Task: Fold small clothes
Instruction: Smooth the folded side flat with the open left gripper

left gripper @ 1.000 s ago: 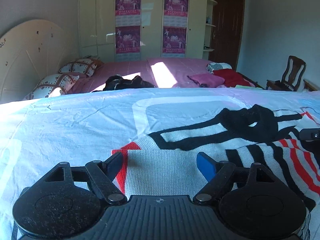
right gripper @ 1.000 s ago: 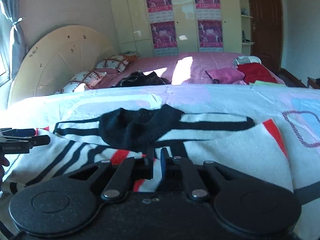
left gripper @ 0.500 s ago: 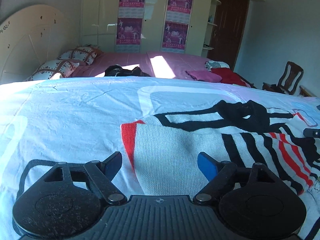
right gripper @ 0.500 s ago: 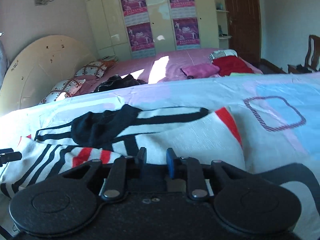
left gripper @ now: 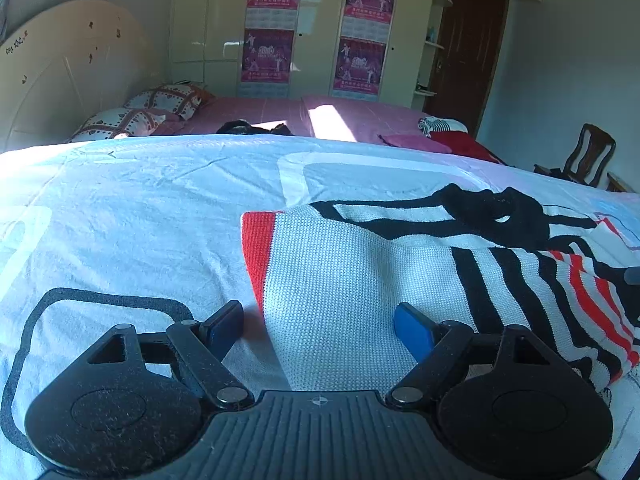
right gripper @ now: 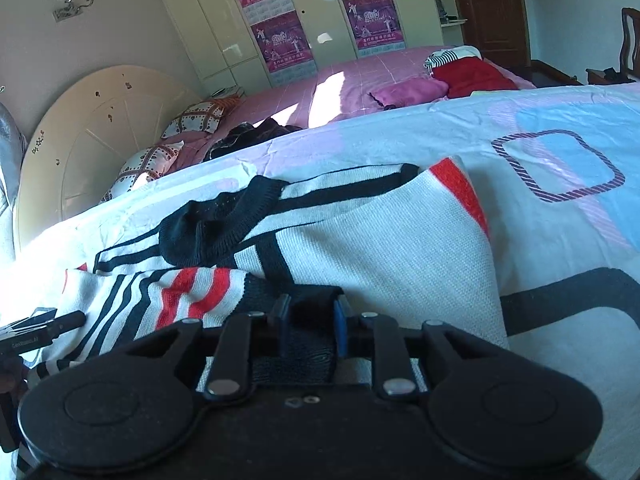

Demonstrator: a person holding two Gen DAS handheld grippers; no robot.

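A small knitted sweater (left gripper: pixel 360 280), white with black and red stripes and a black collar, lies on the printed bedsheet (left gripper: pixel 140 208). It also shows in the right wrist view (right gripper: pixel 360 240), with a striped sleeve folded over its body. My left gripper (left gripper: pixel 320 326) is open, just above the sweater's white part near its red hem, holding nothing. My right gripper (right gripper: pixel 308 320) is open by a narrow gap, low over the dark edge of the folded sleeve. The left gripper's tip shows at the left edge of the right wrist view (right gripper: pixel 40 328).
A pink bed (left gripper: pixel 320 116) lies behind with patterned pillows (left gripper: pixel 160 100), dark clothes (left gripper: pixel 252 127) and red and pink clothes (right gripper: pixel 468 72). A round cream headboard (right gripper: pixel 92 136) stands at the left. A wooden chair (left gripper: pixel 588 156) is at the right, wardrobes with posters behind.
My right gripper has opened and let go of the striped sleeve, which now lies on the sweater's body. My left gripper stayed open and drew back from the red hem.
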